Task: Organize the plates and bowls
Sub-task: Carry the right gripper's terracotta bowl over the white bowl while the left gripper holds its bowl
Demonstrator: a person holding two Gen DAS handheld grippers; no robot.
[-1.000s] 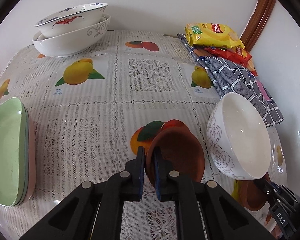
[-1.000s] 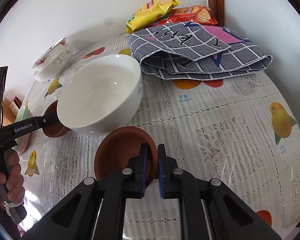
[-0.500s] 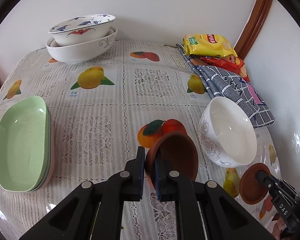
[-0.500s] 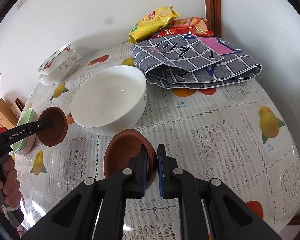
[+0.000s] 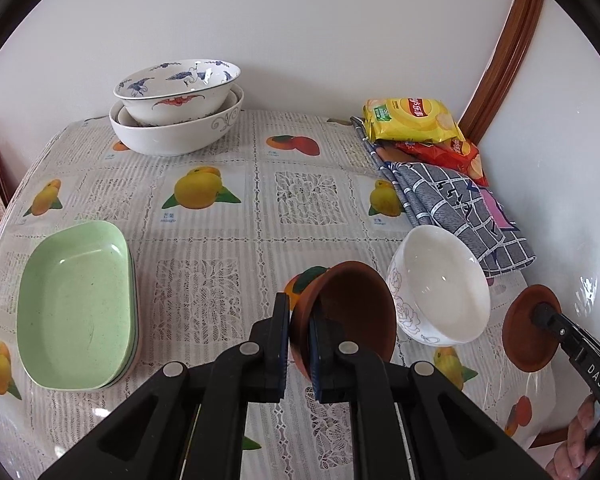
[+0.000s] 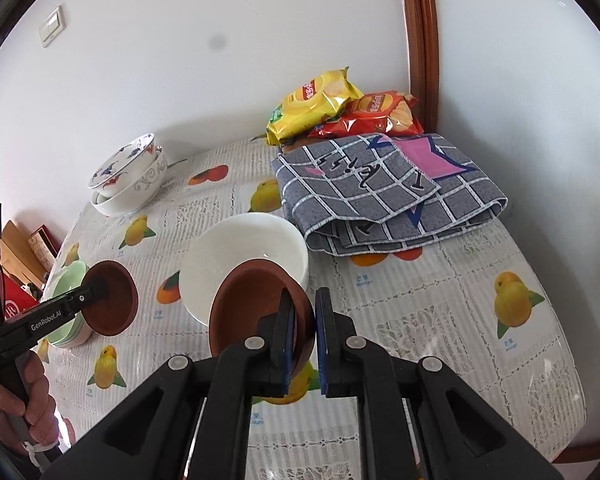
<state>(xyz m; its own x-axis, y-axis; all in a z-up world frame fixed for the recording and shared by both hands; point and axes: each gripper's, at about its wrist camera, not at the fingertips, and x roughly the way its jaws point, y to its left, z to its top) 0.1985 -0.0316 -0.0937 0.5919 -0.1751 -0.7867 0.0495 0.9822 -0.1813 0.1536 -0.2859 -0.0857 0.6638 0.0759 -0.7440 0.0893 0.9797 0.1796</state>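
Gripping brown bowls (image 5: 352, 312) by rims.

- The left gripper (image 5: 299, 338) has risen from the desk (image 5: 228, 256), lifting the brown dish (image 5: 352, 312) clamped by its rim.
- The right gripper (image 6: 302, 338) has risen likewise; its brown saucer (image 6: 252, 308) now hangs clear of the desk, in front of the white bowl (image 6: 236, 252).
- Both views now take in more of the desk.
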